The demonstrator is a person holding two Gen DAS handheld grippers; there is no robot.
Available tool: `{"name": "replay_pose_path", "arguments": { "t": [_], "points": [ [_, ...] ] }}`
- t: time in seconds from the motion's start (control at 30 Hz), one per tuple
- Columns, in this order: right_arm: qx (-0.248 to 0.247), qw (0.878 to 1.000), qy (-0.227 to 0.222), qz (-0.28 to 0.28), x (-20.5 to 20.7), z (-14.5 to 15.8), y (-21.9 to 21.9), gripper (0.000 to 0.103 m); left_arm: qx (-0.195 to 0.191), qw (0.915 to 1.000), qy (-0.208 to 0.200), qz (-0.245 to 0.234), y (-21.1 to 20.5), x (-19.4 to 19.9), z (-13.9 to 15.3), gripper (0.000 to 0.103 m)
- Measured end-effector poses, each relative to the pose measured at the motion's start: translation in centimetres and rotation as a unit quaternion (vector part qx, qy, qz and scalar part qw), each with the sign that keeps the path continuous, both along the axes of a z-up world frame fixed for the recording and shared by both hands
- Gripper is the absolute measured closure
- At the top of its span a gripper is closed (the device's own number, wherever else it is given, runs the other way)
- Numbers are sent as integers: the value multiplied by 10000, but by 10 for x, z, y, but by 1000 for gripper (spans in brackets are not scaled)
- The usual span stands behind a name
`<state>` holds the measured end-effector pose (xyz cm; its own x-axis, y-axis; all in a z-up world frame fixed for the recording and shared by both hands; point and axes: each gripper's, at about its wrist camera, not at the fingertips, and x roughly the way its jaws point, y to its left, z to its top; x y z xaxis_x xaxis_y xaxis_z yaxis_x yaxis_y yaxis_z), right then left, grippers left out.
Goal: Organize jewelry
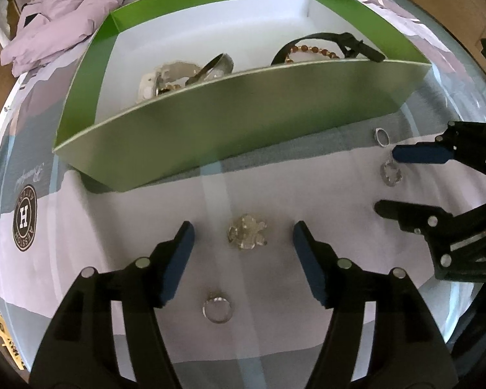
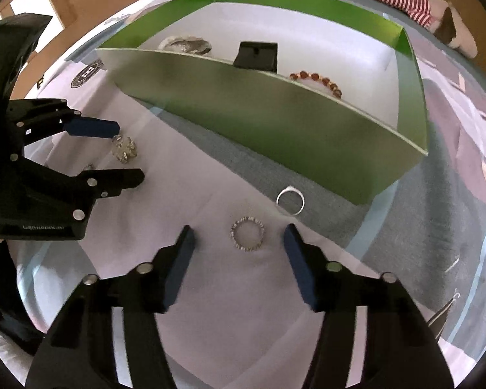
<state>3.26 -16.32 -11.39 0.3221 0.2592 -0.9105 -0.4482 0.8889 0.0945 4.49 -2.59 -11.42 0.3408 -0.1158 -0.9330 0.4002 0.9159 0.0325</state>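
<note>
Both grippers spread wide, empty: crystal brooch (image 1: 247, 231) lies centred ahead of left gripper (image 1: 243, 236), studded ring (image 2: 248, 232) ahead of right gripper (image 2: 239, 240), near green box (image 1: 210, 136) front wall.

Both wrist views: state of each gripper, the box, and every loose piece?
left gripper: open, astride the brooch
right gripper: open, astride the studded ring
green box: open, holds jewelry
crystal brooch: on cloth, ungripped
studded ring: flat, ungripped
plain ring: on cloth by box
third ring: flat, ungripped
</note>
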Motion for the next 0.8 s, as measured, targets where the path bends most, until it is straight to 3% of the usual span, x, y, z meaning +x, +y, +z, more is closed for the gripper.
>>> {"name": "replay_pose_path", "arguments": {
  "t": [0.13,0.17,0.2,0.27,0.3,0.5,0.8],
  "points": [
    [18,10000,-11,-38,2,-2,9,75,17,10000,-70,30,-2,1,-1,39],
    [39,10000,7,-6,2,-1,9,82,11,10000,-80,19,-2,1,-1,46],
    [28,10000,5,9,2,0,9,82,-45,10000,-84,5,-2,0,0,52],
    [30,10000,21,21,0,1,7,82,-63,9999,-120,10,-1,0,3,79],
    [35,10000,21,20,1,1,7,82,-59,9999,-140,12,-1,0,4,81],
    [168,9998,-95,54,-5,14,-2,82,-71,9993,-355,134,4,-1,14,84],
    [837,9949,-519,227,-13,51,-17,82,-389,9921,-1193,66,4,-15,56,84]
  ]
}}
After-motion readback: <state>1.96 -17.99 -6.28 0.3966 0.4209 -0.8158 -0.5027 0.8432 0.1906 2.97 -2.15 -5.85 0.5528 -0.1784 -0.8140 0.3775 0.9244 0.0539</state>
